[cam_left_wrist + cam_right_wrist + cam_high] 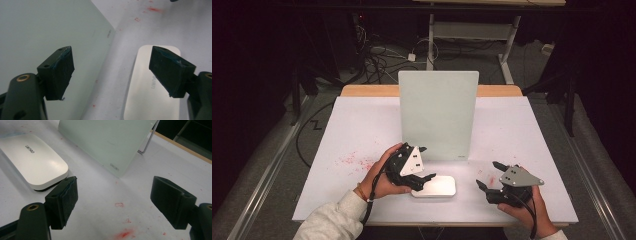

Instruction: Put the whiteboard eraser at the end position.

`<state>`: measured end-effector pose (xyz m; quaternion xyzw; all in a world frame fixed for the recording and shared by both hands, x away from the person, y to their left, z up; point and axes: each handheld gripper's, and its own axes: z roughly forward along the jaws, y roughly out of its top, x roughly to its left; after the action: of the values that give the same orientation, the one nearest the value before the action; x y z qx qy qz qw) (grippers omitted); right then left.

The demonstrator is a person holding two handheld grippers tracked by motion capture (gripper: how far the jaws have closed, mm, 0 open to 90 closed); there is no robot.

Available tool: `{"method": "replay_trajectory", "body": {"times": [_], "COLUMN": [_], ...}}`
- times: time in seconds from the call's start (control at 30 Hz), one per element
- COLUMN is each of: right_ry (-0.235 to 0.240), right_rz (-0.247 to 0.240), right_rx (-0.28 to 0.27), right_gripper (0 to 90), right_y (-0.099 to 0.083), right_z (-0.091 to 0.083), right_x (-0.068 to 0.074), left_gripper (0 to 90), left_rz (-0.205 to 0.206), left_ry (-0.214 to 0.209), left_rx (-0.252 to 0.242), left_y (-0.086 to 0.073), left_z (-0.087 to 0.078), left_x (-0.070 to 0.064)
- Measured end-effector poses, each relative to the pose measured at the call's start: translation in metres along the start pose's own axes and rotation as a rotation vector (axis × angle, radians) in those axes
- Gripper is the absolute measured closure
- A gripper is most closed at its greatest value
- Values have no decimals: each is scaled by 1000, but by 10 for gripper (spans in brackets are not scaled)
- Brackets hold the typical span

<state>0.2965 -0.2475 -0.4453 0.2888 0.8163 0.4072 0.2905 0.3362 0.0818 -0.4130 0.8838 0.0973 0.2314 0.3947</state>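
A pale green glass board [438, 114] stands tilted on the white table [362, 125], propped by a metal stand [147, 143] behind it. In front of it lies a flat white eraser block [435, 186] with rounded corners. My left gripper [423, 164] is open at the block's left end, between board and block; in its own view one jaw lies over the board [37, 30], the other over the block [147, 85]. My right gripper [490, 174] is open to the right of the block [32, 157], above bare table, holding nothing.
Red marker smudges [354, 161] stain the table left of the hands, and more red marks [123, 233] lie under the right gripper. A wooden strip [367, 90] edges the table's far side. Cables [377, 57] and desk legs stand on the floor beyond.
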Motion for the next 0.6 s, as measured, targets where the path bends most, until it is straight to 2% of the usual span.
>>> {"method": "replay_trajectory", "body": {"times": [0.3,0.37,0.53,0.6], "right_ry": [-14,-11,-20,-21], "right_rz": [-9,-9,-10,-13], "right_rx": [-31,-36,-43,-46], "right_gripper": [227,227,227,227], "right_y": [2,2,3,3], "right_z": [-3,-3,-4,-5], "right_x": [1,1,1,2], "left_gripper": [189,188,188,188], "left_rz": [-17,-21,-75,-86], "left_ry": [67,94,178,186], "left_rx": [-7,-6,-13,-26], "left_y": [-2,-3,-4,-5], "left_z": [-3,-3,-5,-8], "left_x": [3,3,7,9]}}
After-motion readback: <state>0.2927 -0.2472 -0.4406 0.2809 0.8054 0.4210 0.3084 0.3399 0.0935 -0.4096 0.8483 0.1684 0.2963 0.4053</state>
